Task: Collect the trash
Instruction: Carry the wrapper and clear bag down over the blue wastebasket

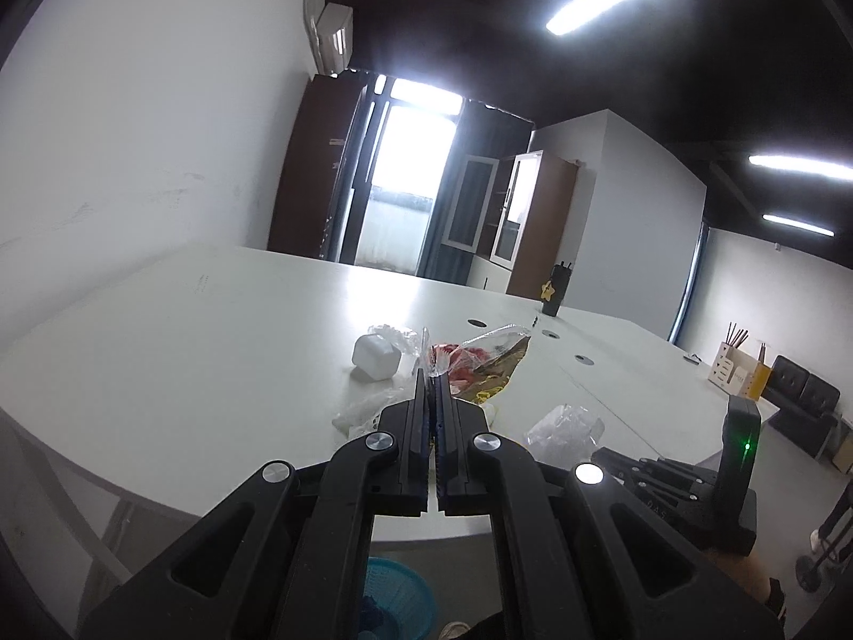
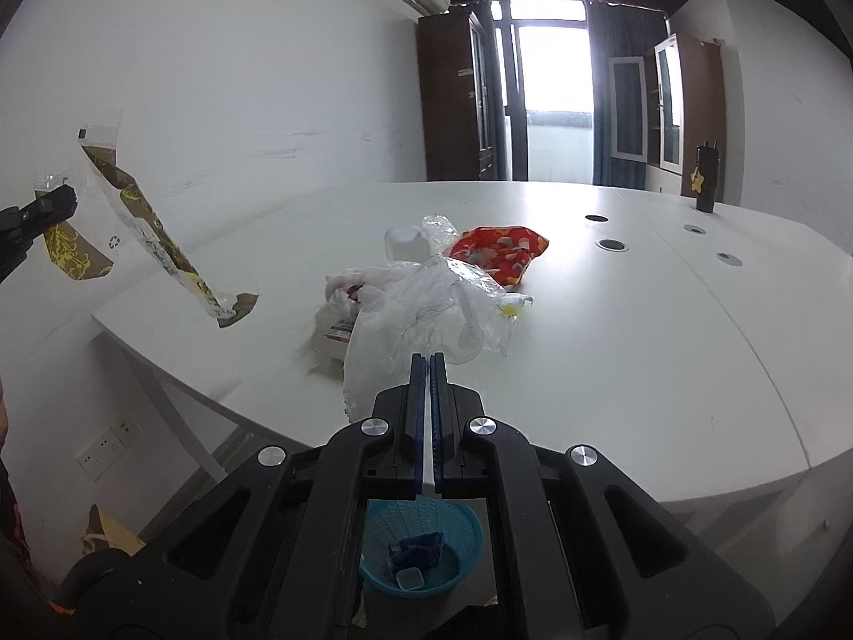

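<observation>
My left gripper (image 1: 431,376) is shut on the top edge of a long clear wrapper with brown and gold print (image 1: 496,360). In the right wrist view that wrapper (image 2: 144,224) hangs from the left gripper (image 2: 64,200) at the far left, off the table's edge. My right gripper (image 2: 428,358) is shut on a crumpled clear plastic bag (image 2: 426,309), also seen as a clear plastic bag (image 1: 565,426) at the right gripper (image 1: 608,453). On the white table (image 2: 640,346) lie a red printed wrapper (image 2: 496,250), a white cup (image 2: 405,240) and a white bag over a small box (image 2: 346,298).
A blue basket (image 2: 421,549) with some trash in it stands on the floor below the table's near edge. A black bottle with a star tag (image 2: 706,176) stands at the table's far right, near round cable holes (image 2: 613,245). A wall runs along the left.
</observation>
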Demonstrator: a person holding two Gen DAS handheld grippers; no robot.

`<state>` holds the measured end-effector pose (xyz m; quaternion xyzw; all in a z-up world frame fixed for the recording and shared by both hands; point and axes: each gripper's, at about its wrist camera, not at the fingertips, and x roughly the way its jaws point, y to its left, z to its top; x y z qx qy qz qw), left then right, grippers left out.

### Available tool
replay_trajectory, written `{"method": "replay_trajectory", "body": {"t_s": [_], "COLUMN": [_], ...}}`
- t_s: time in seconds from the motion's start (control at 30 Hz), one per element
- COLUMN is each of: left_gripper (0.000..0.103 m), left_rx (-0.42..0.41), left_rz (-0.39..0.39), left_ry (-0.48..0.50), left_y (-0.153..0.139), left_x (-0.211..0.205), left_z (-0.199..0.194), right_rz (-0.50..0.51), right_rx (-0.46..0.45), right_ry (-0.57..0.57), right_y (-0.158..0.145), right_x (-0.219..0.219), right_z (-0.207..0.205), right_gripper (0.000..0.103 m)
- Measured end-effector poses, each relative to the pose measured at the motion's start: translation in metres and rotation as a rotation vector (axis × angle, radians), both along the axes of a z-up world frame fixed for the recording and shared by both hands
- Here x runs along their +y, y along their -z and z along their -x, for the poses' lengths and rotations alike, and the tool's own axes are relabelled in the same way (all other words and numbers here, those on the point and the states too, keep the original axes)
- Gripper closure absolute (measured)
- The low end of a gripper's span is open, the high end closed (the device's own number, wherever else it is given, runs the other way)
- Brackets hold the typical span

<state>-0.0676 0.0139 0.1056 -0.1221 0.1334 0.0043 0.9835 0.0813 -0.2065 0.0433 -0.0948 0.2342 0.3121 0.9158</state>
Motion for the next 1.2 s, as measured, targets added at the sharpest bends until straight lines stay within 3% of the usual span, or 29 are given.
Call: {"method": "replay_trajectory", "body": {"t_s": [0.3,0.53,1.0,1.2], "left_gripper": [0.103,0.103,0.103,0.103], "left_rx": [0.110,0.201,0.379,0.447], "left_rz": [0.030,0.056,0.155,0.130], "left_ry": [0.057,0.081,0.097,0.065], "left_y": [0.034,0.073,0.204,0.254], "left_x": [-0.008,-0.009,-0.006,-0.004], "left_z": [0.033,0.037,-0.020,-0.053], "right_rz": [0.033,0.096,0.194,0.245], "right_rx": [0.013,0.087,0.263,0.311], "right_ry": [-0.067,-0.090,-0.097,-0.067], "right_y": [0.007,0.044,0.147,0.187], "right_x": [-0.004,-0.010,0.002,0.009], "right_z": [0.049,0.073,0.054,0.035], "right_gripper": [0.101,0.101,0.101,0.101]}}
